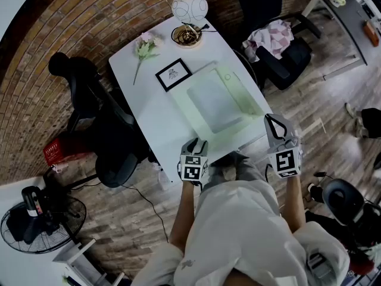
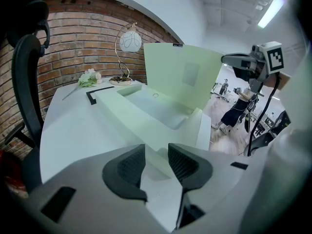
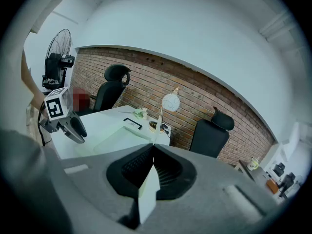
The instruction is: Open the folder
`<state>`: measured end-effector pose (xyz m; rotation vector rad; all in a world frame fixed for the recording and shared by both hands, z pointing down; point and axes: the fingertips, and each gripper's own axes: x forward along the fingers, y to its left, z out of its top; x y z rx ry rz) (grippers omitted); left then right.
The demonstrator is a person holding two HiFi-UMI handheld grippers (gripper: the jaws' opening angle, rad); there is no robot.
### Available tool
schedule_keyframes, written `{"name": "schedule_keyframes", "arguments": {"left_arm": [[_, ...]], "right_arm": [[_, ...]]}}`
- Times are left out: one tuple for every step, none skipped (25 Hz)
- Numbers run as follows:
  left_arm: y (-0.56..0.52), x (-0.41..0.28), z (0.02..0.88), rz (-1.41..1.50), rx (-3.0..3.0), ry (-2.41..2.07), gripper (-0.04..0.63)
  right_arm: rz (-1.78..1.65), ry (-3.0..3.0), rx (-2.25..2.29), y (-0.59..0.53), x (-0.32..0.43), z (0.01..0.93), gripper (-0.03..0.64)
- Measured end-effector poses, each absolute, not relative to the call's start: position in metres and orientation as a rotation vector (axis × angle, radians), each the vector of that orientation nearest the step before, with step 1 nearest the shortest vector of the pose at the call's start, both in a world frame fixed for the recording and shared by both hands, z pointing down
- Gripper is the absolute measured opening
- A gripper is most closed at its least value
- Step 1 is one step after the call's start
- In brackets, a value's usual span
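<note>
Locate the pale green folder on the white tabletop, near the front edge and just beside a small framed picture.

Note the right gripper: jaws pressed together on the thin free edge of the cover, holding it lifted off the base and standing steeply.

Note the left gripper: jaws closed on a pale panel at the folder's near edge, apparently pinning the base in place.

Treat the opening as well under way, judging from the cover's angle and the exposed inner tray.

Regard as outstanding: swinging the cover past upright, laying it flat on the tabletop, then releasing both grips.

Expect little resistance from so light a cover. Keep the base pinned to prevent sliding.
</note>
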<state>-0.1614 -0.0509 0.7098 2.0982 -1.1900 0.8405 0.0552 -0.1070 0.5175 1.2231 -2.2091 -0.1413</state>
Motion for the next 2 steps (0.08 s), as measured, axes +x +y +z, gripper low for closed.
{"name": "schedule_keyframes", "arguments": {"left_arm": [[-0.0511, -0.1619, 0.7094, 0.844, 2.098, -1.193, 0.149], [-0.0513, -0.1624, 0.709, 0.847, 2.097, -1.197, 0.149]], "right_arm": [[-0.141, -2.21, 1.223, -0.1075, 0.0556, 0.5174, 0.008], [-0.14, -2.212, 1.223, -0.1079, 0.0558, 0.5173, 0.008]]}}
